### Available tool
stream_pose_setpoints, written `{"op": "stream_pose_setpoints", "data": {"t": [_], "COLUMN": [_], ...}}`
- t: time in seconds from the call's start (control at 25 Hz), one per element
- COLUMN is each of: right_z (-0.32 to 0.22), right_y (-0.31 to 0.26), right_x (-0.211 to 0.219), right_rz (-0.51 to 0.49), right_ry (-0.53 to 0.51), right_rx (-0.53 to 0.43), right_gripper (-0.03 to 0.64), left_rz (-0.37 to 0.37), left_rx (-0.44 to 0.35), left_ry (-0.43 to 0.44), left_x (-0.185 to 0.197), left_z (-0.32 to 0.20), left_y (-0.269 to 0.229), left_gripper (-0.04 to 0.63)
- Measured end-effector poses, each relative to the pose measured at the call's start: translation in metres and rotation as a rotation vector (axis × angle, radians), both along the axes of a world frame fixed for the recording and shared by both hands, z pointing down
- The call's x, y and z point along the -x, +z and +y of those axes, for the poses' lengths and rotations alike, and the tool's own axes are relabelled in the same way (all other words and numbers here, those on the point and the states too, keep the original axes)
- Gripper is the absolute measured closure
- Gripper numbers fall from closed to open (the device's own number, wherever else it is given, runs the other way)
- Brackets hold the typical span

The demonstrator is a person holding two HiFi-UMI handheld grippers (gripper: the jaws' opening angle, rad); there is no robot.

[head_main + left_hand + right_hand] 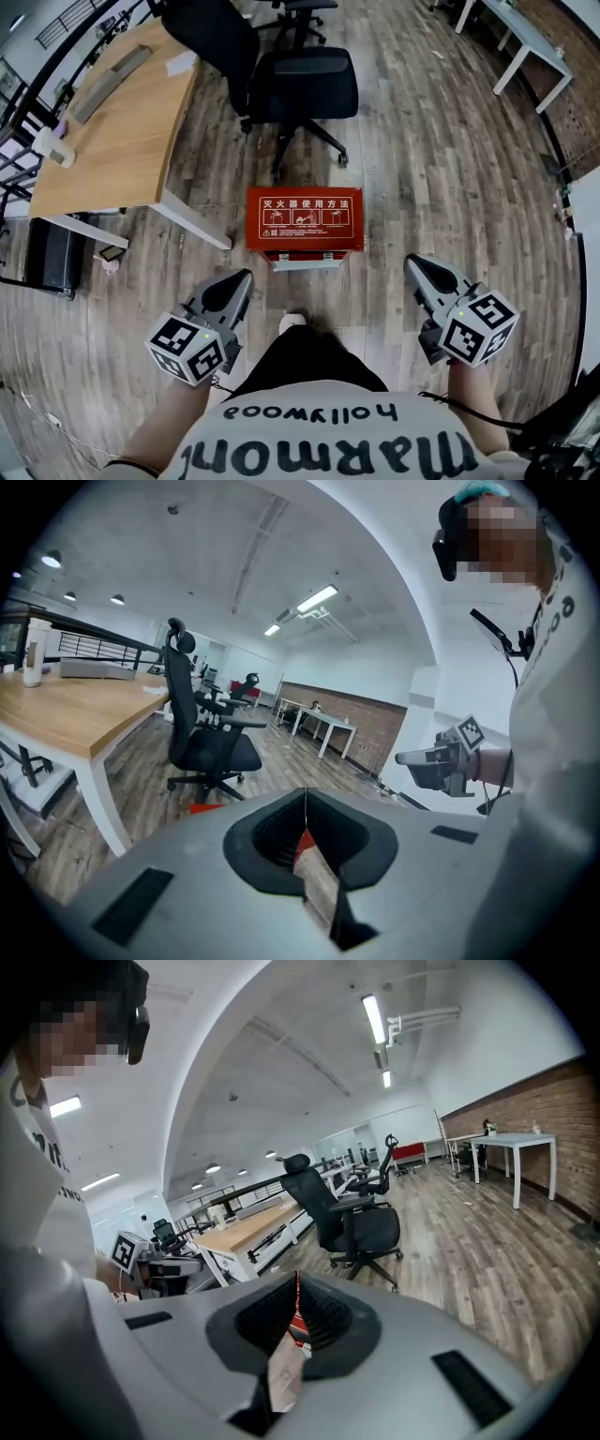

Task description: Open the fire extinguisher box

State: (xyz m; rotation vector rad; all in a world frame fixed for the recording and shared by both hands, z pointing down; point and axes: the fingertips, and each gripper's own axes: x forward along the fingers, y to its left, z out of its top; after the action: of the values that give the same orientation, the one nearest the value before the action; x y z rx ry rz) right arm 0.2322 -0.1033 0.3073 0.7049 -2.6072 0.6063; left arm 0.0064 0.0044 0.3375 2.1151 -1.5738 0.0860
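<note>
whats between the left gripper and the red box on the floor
Only bare wood floor lies between the left gripper and the fire extinguisher box. The head view shows this stretch with nothing standing on it.

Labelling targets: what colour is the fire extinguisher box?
Fire extinguisher box: red, white print; best in head view.

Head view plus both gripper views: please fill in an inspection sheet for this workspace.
Surface: wood-plank floor.
Job's things: red fire extinguisher box on the floor, looks closed, untouched.
Clutter: black office chair behind it; wooden desk to its left.
Grippers: left hand-held gripper and right hand-held gripper shut, empty, short of the box.
Cables: thin black cable at the person's right arm.
Surroundings: open office, white tables, brick wall.
</note>
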Motion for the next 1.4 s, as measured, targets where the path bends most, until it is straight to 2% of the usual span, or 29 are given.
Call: {"op": "stream_pose_setpoints", "data": {"t": [0.24, 0.4, 0.6, 0.72, 0.96, 1.08, 1.24, 1.32, 1.4], "right_z": [-0.013, -0.026, -0.033, -0.028, -0.025, -0.028, -0.03, -0.027, -0.022], "right_y": [0.006, 0.013, 0.029, 0.048, 0.086, 0.101, 0.123, 0.138, 0.154], "right_x": [0.025, 0.049, 0.074, 0.081, 0.082, 0.082, 0.081, 0.078, 0.075], "right_rz": [0.021, 0.042, 0.074, 0.1, 0.126, 0.104, 0.09, 0.12, 0.159], "right_ry": [0.027, 0.034, 0.025, -0.003, -0.075, -0.136, -0.232, -0.282, -0.333], "right_rx": [0.023, 0.02, -0.005, 0.035, 0.125, 0.149, 0.132, 0.129, 0.132], "right_gripper": [0.606, 0.606, 0.606, 0.606, 0.606, 0.606, 0.606, 0.606, 0.604], "left_rz": [0.023, 0.036, 0.046, 0.073, 0.119, 0.132, 0.146, 0.179, 0.24], "left_rx": [0.008, 0.019, 0.069, 0.106, 0.174, 0.203, 0.248, 0.227, 0.156], "left_ry": [0.063, 0.073, 0.11, 0.104, 0.023, -0.065, -0.19, -0.25, -0.312], "left_x": [0.021, 0.04, 0.05, 0.051, 0.04, 0.036, 0.032, 0.031, 0.031], "left_z": [-0.03, -0.045, -0.045, -0.038, -0.021, -0.012, -0.006, -0.007, -0.012], "left_y": [0.007, 0.019, 0.051, 0.069, 0.114, 0.149, 0.203, 0.227, 0.246], "left_gripper": [0.588, 0.588, 0.588, 0.588, 0.588, 0.588, 0.588, 0.588, 0.588]}}
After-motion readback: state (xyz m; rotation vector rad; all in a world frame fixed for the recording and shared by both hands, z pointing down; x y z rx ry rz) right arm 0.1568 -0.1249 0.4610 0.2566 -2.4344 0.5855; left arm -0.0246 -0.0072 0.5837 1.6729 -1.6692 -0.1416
